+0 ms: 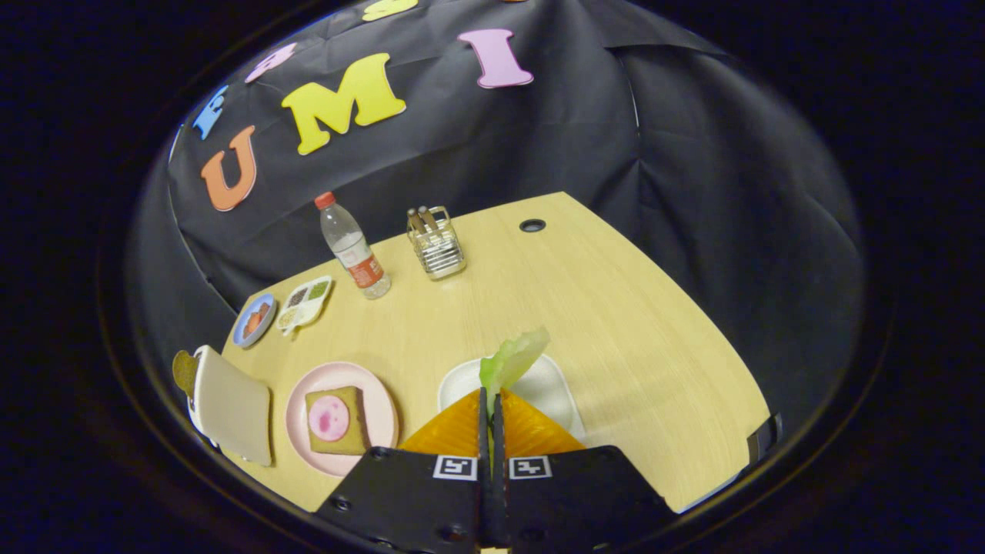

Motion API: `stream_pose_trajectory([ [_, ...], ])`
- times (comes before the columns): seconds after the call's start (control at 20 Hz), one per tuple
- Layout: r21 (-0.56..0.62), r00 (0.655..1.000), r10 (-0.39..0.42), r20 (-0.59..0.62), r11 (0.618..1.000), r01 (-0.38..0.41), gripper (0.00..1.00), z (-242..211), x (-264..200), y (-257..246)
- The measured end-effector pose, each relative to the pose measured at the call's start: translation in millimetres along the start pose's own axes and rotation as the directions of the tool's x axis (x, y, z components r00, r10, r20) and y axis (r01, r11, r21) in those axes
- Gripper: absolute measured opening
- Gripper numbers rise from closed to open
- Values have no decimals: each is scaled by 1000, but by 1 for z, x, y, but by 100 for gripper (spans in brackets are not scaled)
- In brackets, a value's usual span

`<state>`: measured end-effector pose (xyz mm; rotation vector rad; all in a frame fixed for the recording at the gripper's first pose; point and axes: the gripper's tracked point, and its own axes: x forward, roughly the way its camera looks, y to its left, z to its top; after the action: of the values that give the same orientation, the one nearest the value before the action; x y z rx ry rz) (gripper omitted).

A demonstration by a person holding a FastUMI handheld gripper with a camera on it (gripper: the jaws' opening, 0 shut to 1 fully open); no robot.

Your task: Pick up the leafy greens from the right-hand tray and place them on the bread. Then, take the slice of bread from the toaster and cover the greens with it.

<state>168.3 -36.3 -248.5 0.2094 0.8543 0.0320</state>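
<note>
My gripper (491, 400) is shut on a pale green leaf (514, 358), which sticks up from between the fingertips. It hangs above a white square tray (551, 388) that lies just beyond the fingers. To the left of the fingers a pink plate (302, 415) carries a slice of bread (335, 420) topped with a round pink slice. Further left stands a white toaster (231, 415) with a brown slice of bread (185, 372) poking out at its far end.
On the wooden table (631, 323), far beyond the fingers, stand a water bottle (352, 248) and a wire holder (435, 241). A blue plate (254, 320) and a white divided dish (306, 302) lie at the left. A round hole (532, 225) marks the far side.
</note>
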Motion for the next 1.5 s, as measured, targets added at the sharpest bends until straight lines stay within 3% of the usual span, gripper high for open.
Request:
stream_pose_trajectory([
  [0.3, -76, 993, 115, 24, 991, -113, 1, -4, -38, 68],
  [0.55, -206, 981, 196, 10, 960, -190, 1, -27, -57, 144],
  [0.95, -295, 951, 290, -107, 904, -309, 0, -81, -44, 240],
  [1.2, -316, 964, 227, -139, 912, -260, 1, -91, 5, 243],
  [1.5, -310, 987, 116, -110, 940, -145, 0, -77, 52, 206],
])
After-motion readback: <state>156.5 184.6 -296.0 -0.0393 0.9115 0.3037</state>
